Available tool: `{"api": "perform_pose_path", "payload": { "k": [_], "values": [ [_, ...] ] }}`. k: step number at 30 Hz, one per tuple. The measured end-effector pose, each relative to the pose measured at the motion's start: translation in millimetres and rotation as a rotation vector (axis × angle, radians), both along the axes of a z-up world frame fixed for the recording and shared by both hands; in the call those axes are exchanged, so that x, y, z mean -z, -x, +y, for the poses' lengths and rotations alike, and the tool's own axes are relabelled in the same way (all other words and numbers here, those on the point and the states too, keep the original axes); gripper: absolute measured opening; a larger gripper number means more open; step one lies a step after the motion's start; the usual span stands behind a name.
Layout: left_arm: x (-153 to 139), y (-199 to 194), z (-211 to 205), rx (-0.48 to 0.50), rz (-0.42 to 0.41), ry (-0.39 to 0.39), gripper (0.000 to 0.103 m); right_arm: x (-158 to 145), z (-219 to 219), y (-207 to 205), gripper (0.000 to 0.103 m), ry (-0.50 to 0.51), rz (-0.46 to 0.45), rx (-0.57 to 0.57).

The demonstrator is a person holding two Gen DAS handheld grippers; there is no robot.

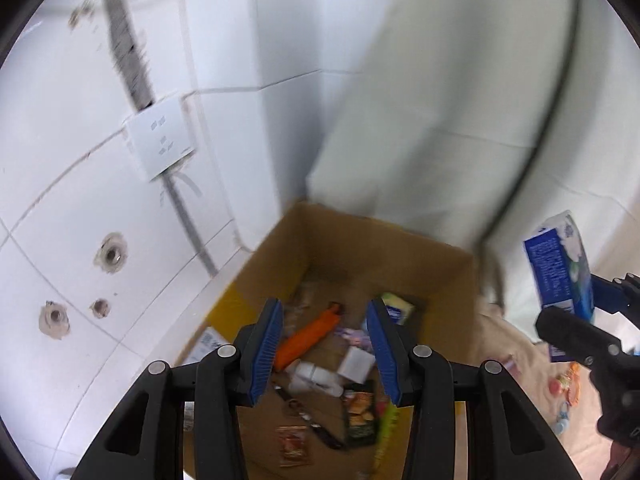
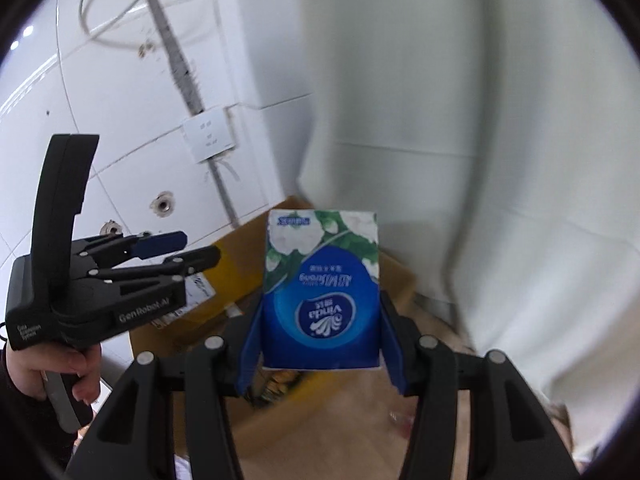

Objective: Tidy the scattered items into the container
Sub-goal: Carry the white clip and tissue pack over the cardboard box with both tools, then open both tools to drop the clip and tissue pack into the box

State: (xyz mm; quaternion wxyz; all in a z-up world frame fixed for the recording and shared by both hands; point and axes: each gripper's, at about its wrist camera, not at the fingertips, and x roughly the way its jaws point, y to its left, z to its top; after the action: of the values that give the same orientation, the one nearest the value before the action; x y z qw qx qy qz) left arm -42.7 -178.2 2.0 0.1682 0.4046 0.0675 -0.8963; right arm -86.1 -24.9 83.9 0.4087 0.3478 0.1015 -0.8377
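Observation:
An open cardboard box [image 1: 360, 240] stands against the tiled wall, and my left gripper [image 1: 326, 352] hangs open over it with nothing between its fingers. Inside lie an orange tube-like item [image 1: 308, 336], a white bottle [image 1: 316, 378], a dark snack packet [image 1: 360, 412], a red sachet [image 1: 294, 446] and other small things. My right gripper [image 2: 320, 332] is shut on a blue and white tissue pack [image 2: 322, 292], held in the air to the right of the box [image 2: 224, 280]. The same tissue pack [image 1: 564, 268] shows at the right edge of the left wrist view.
A white tiled wall with drill holes and a socket plate [image 1: 160, 144] rises left of the box. A pale curtain [image 1: 440, 100] hangs behind it. Small colourful items [image 1: 568, 388] lie on a beige cloth to the right. A hand [image 2: 60, 368] holds the left gripper's handle.

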Motion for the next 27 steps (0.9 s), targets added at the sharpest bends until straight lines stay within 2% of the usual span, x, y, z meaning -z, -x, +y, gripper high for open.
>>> {"api": "perform_pose_path", "payload": {
  "k": [6, 11, 15, 16, 17, 18, 20, 22, 23, 25, 27],
  "values": [
    [33, -7, -34, -0.026, -0.041, -0.026, 0.045, 30, -53, 10, 0.056, -0.069, -0.042, -0.036],
    [55, -14, -42, -0.013, -0.069, -0.077, 0.045, 44, -70, 6, 0.057, -0.106, -0.062, -0.070],
    [60, -21, -39, -0.018, -0.069, -0.094, 0.045, 56, -75, 4, 0.058, -0.153, -0.088, -0.092],
    [60, -22, -38, -0.017, -0.069, -0.091, 0.045, 58, -74, 4, 0.063, -0.166, -0.090, -0.090],
    [61, -23, -36, -0.012, -0.069, -0.093, 0.045, 59, -73, 3, 0.073, -0.176, -0.087, -0.088],
    [61, -22, -36, -0.006, -0.065, -0.100, 0.045, 58, -71, 3, 0.077, -0.177, -0.077, -0.081],
    [61, -23, -34, 0.001, -0.062, -0.111, 0.045, 52, -63, 0, 0.093, -0.145, -0.057, -0.063],
    [62, -24, -32, -0.007, -0.081, -0.124, 0.047, 48, -58, 1, 0.100, -0.139, -0.042, -0.038],
    [62, -24, -31, -0.019, -0.091, -0.122, 0.052, 45, -55, 1, 0.100, -0.141, -0.031, -0.025],
    [60, -27, -27, -0.023, -0.085, -0.118, 0.094, 38, -47, 0, 0.103, -0.142, 0.011, 0.011],
    [56, -30, -20, -0.004, -0.077, -0.105, 0.103, 30, -38, 0, 0.103, -0.136, 0.036, 0.039]
  ]
}}
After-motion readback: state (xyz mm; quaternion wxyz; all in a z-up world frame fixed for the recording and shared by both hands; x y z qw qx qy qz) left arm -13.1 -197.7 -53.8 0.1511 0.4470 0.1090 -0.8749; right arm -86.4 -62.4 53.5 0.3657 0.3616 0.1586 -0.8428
